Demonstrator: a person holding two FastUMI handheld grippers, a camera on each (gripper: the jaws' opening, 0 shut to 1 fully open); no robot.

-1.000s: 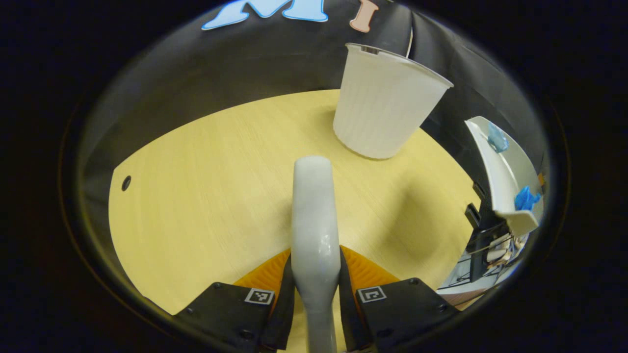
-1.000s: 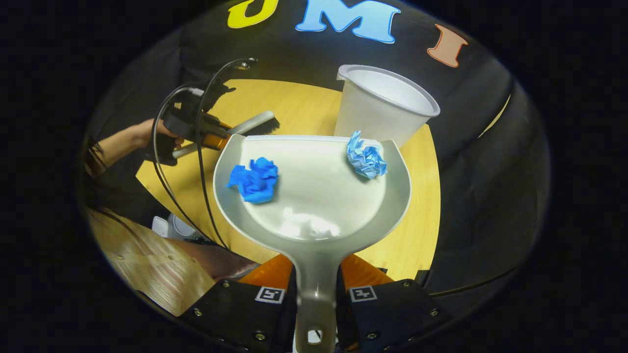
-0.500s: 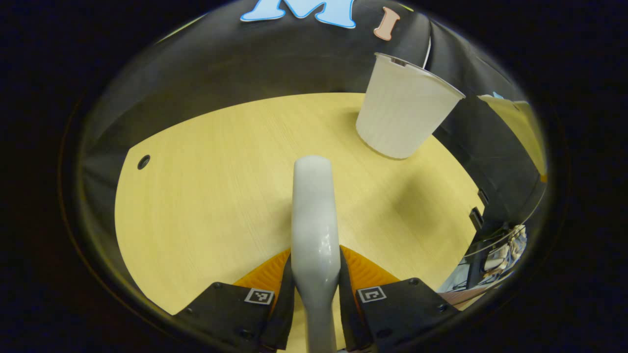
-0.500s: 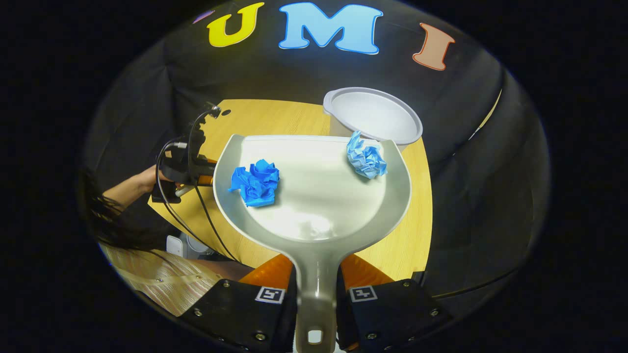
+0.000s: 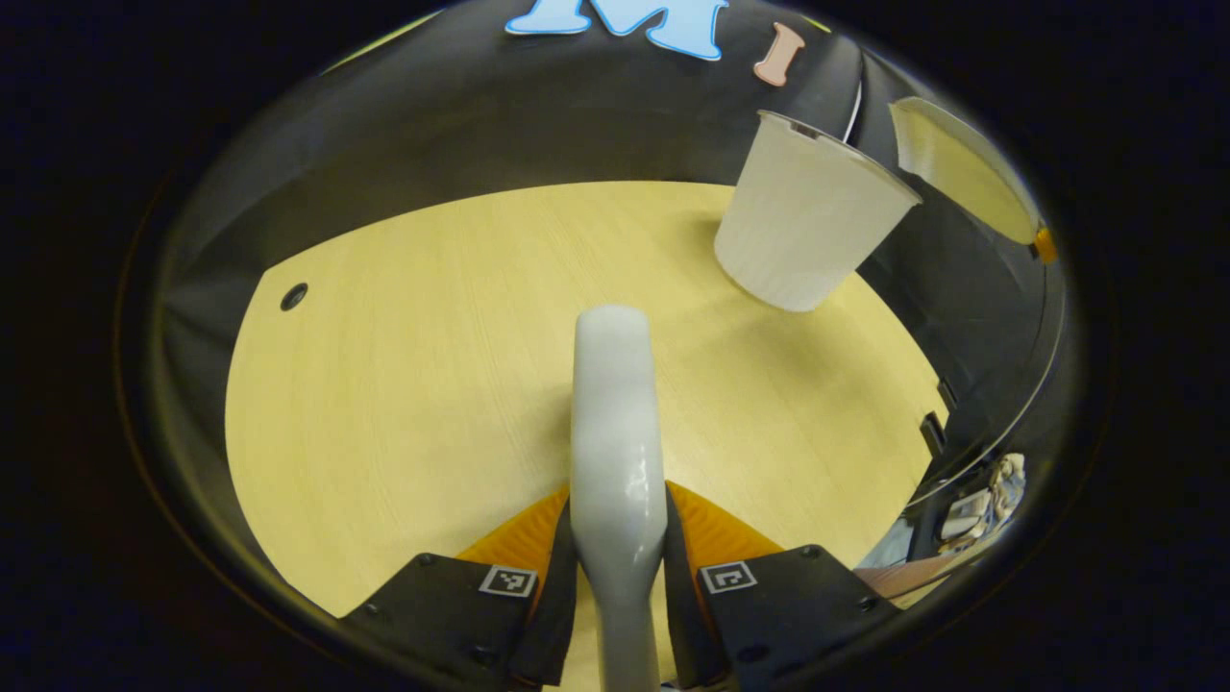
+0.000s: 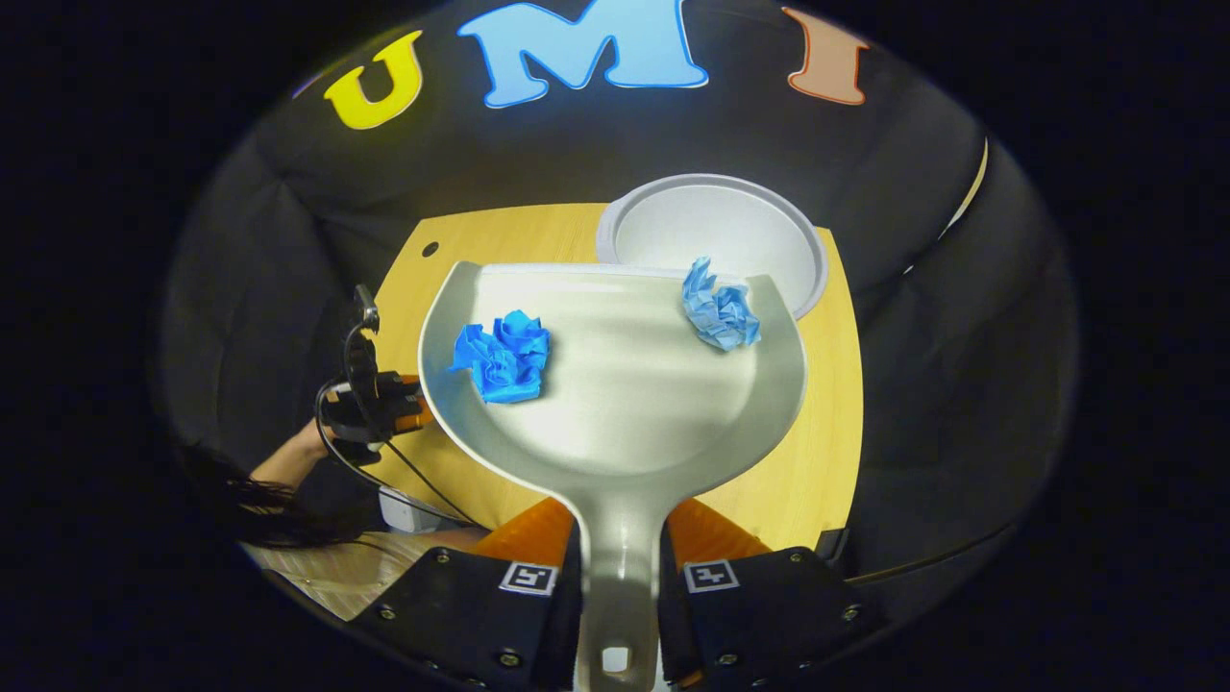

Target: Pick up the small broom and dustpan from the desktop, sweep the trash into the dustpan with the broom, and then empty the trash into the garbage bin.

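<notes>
My right gripper (image 6: 620, 586) is shut on the handle of the grey dustpan (image 6: 615, 404), held high above the table. Two crumpled blue paper balls lie in the pan: a darker one (image 6: 504, 354) at the left and a paler one (image 6: 719, 308) at the front right lip. The pan's front edge overlaps the rim of the white garbage bin (image 6: 716, 226), seen from above. My left gripper (image 5: 620, 567) is shut on the pale broom handle (image 5: 615, 423), low over the table. The bin (image 5: 807, 231) stands at the far right there, with the dustpan's underside (image 5: 961, 168) above it.
The light wooden table (image 5: 413, 365) has a small cable hole (image 5: 294, 295) at its far left corner. The other gripper (image 6: 370, 408), with cables and a person's hand, shows at the table's left edge. Black cloth walls surround the table.
My right gripper has risen and moved the dustpan forward, so the bin is now seen from above under the pan's lip. The left gripper with the broom has drawn back a little.
</notes>
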